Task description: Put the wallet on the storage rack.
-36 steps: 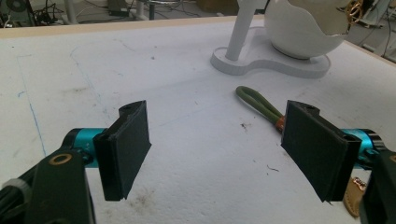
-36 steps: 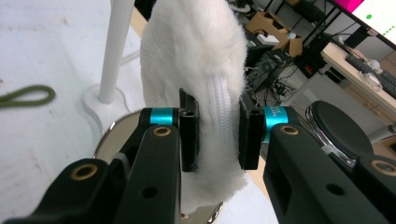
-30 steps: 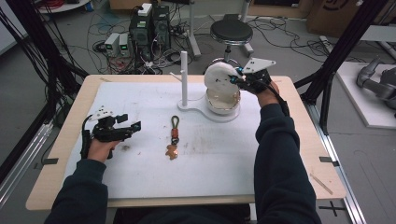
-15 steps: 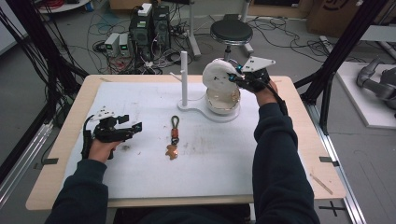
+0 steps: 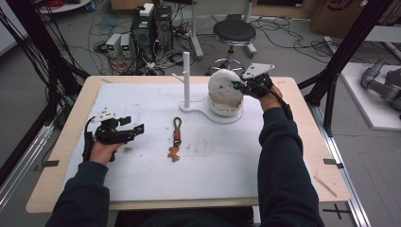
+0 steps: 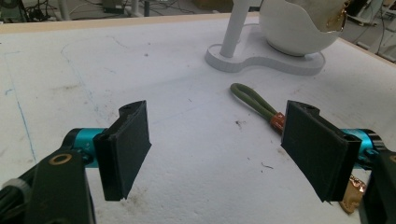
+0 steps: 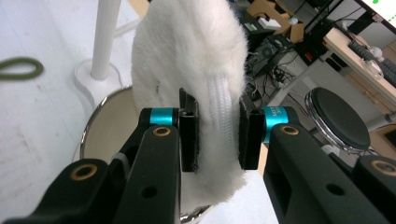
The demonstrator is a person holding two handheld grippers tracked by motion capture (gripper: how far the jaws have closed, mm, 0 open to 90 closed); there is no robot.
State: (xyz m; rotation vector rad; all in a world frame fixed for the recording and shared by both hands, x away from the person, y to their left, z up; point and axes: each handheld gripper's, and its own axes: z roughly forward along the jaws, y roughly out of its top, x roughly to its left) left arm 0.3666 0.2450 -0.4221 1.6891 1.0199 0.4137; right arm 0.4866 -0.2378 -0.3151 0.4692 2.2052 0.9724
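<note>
A white fluffy pouch (image 5: 223,86) with a zip stands over a white bowl (image 5: 228,110) at the back of the table. My right gripper (image 5: 238,85) is shut on the pouch's zip edge (image 7: 219,122), one pad on each side. The bowl (image 7: 95,135) rests on a white stand base (image 5: 201,111) with an upright post (image 5: 186,78). A keychain (image 5: 176,138) with a green loop (image 6: 252,99) and a copper charm lies flat mid-table. At the left, my left gripper (image 5: 136,129) is open just above the table, its gap (image 6: 217,149) empty, with the keychain beyond its right pad.
The white mat (image 5: 222,156) covers most of the wooden table (image 5: 326,156). Behind the table stand a black stool (image 5: 234,32), computer boxes and loose cables on the floor. Black frame poles (image 5: 338,66) rise at both sides.
</note>
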